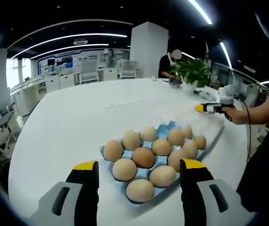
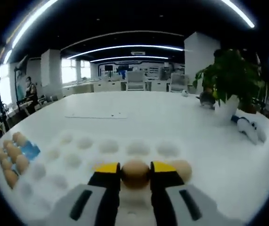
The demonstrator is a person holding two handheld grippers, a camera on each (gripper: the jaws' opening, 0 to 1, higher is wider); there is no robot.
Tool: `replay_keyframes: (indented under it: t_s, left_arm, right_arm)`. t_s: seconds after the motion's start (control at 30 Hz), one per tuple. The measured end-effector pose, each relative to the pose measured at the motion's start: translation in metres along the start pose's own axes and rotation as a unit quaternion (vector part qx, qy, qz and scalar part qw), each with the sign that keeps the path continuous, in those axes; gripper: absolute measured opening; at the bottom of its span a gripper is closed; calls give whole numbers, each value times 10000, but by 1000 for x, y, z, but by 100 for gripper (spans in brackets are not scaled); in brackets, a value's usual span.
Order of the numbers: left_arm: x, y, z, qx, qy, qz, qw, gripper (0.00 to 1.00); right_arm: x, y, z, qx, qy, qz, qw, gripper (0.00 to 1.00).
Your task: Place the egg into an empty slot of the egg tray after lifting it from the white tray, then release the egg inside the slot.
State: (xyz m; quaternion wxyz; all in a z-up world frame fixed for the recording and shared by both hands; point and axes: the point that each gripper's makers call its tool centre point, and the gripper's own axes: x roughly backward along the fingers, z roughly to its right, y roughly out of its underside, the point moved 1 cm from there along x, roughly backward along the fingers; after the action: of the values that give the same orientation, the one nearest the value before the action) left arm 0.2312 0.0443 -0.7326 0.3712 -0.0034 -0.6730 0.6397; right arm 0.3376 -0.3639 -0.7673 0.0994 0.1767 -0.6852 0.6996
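Egg, brown, sits clamped between the yellow tips of the right tool at 6 o'clock in the right gripper view, low over the white tray. A second egg rests just beside it at 3 o'clock, in one of the tray's dimples. The blue egg tray lies farther off at 9 o'clock, touching or nearly touching the white tray.

In the left gripper view, the left tool stands wide and holds nothing, its tips framing the near end of the egg tray. That tray is mostly full; bare blue slots appear toward its far end, at about 12 o'clock. The right tool shows beyond, at 2 o'clock, over the white desk.

To do this step well, my judgement is: lift straight up to clear the neighbouring egg, keep the squeeze gentle and steady, carry toward a bare blue slot, lower until seated, then let go.
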Motion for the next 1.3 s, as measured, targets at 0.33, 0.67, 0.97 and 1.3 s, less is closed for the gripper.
replay_keyframes:
  t_s: [0.33,0.67,0.97,1.3]
  left_arm:
    - [2,3,-1,28,-24,-21,10000,69]
    - [1,4,1,29,-12,-19,10000,69]
    - [4,5,-1,6,-41,-33,10000,69]
    - [4,6,-1,29,-28,-30,10000,70]
  right_arm:
    - [15,-22,-20,-226,-362,251,9988,24]
    - [16,-35,-93,-66,-1309,320,9909,24]
    - [13,-37,-136,31,-1855,286,9822,24]
    - [10,-38,-180,244,-2384,254,9705,24]
